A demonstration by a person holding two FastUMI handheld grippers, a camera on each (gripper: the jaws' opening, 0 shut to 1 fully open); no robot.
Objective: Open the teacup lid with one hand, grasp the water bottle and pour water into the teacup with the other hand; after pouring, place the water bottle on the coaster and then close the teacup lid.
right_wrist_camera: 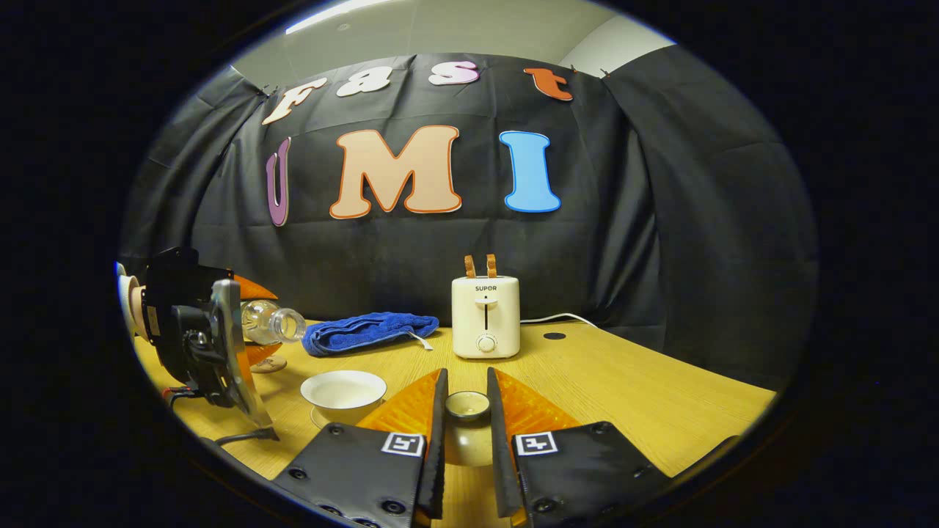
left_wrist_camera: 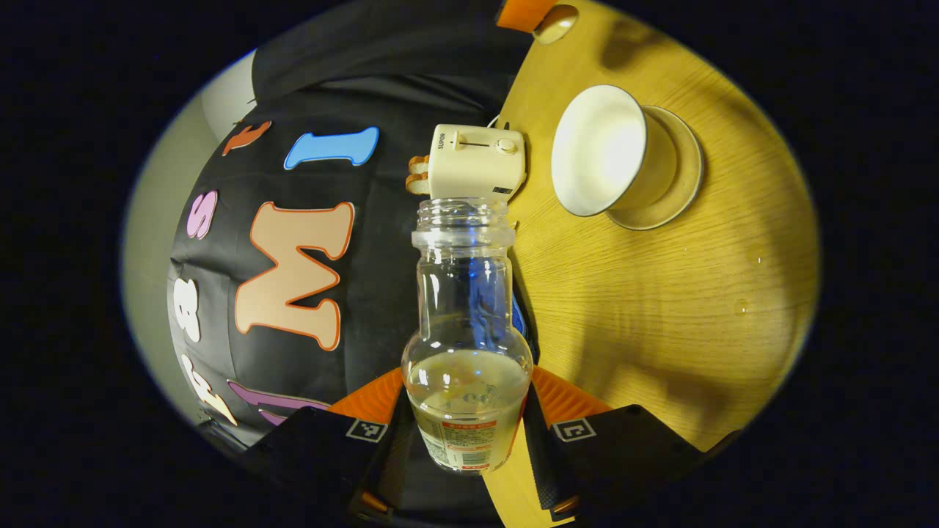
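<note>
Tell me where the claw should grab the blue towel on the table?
Probably the towel's thick folded middle, coming straight down from above. It lies flat and bunched beside the toaster, so its top is open. Stay off the loose end near the toaster, which would likely just unroll.

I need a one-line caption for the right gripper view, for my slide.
Right hand-held gripper holds the teacup lid above the table, while the tilted water bottle hovers near the open teacup.

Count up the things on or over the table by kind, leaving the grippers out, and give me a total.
Water bottle: 1
Teacup: 1
Saucer: 1
Teacup lid: 1
Toaster: 1
Blue towel: 1
Coaster: 1
Total: 7
</note>
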